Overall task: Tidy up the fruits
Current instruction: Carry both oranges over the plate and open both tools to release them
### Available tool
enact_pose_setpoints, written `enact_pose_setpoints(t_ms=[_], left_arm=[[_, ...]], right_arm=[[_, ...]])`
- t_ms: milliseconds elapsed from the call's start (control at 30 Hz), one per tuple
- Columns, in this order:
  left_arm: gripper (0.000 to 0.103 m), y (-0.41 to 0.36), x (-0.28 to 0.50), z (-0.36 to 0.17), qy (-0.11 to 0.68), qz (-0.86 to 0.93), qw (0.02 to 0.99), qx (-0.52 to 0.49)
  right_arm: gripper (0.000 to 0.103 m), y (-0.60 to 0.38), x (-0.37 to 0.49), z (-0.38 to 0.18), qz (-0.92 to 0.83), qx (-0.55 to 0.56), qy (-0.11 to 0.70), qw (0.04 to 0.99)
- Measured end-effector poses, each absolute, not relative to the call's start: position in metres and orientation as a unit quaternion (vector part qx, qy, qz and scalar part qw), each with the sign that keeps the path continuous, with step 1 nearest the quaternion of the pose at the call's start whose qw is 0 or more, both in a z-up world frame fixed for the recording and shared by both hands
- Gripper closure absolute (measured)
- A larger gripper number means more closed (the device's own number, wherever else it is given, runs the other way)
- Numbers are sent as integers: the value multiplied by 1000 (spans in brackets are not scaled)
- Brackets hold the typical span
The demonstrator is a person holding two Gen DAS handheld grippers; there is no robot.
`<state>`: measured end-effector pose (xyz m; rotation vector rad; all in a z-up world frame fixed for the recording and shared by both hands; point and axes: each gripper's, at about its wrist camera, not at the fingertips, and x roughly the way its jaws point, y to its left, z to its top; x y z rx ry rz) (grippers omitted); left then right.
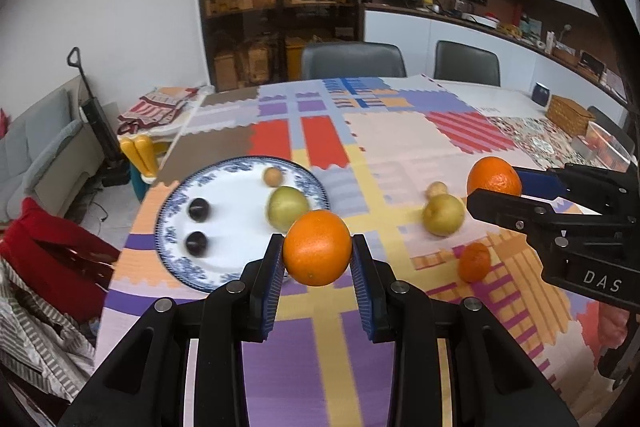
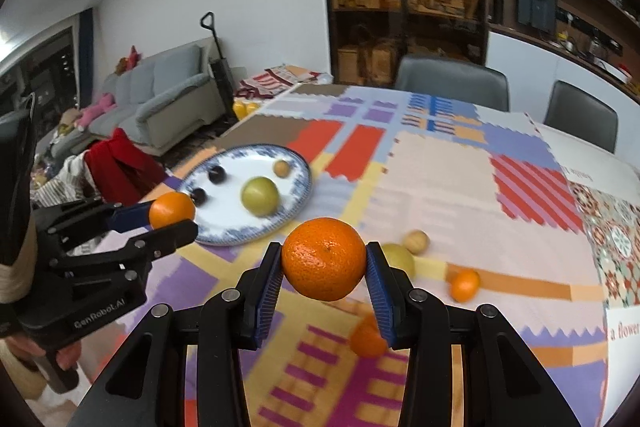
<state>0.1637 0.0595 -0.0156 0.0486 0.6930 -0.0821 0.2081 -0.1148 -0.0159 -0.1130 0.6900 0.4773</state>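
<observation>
A bright patchwork tablecloth [image 1: 400, 147] covered the dining table; the left gripper [image 1: 318, 259] gripped a smooth round orange [image 1: 317, 247] above it, beside the blue-rimmed white china plate [image 1: 240, 259]; the right gripper [image 2: 324, 267] clamped a dimpled orange tangerine [image 2: 324, 259] in the air; 1 yellow-green pear [image 1: 443, 218] lay loose on the cloth.
</observation>
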Motion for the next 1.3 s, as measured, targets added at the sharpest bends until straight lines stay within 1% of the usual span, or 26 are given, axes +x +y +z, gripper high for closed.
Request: enact_pose_setpoints(t_ms=[233,700,1000,1300], left_arm=[[71,87,166,-13,329,-16,944,28],[71,146,194,-22,334,17,942,24],[71,181,232,-42,370,14,929,12],[71,206,271,-68,416,-4,909,-24]], right_arm=[[61,-82,218,-12,261,-67,332,904],[61,-14,265,-20,301,-55,368,878],[61,28,304,-31,302,-81,385,869],[61,58,342,-60,296,-89,434,846]])
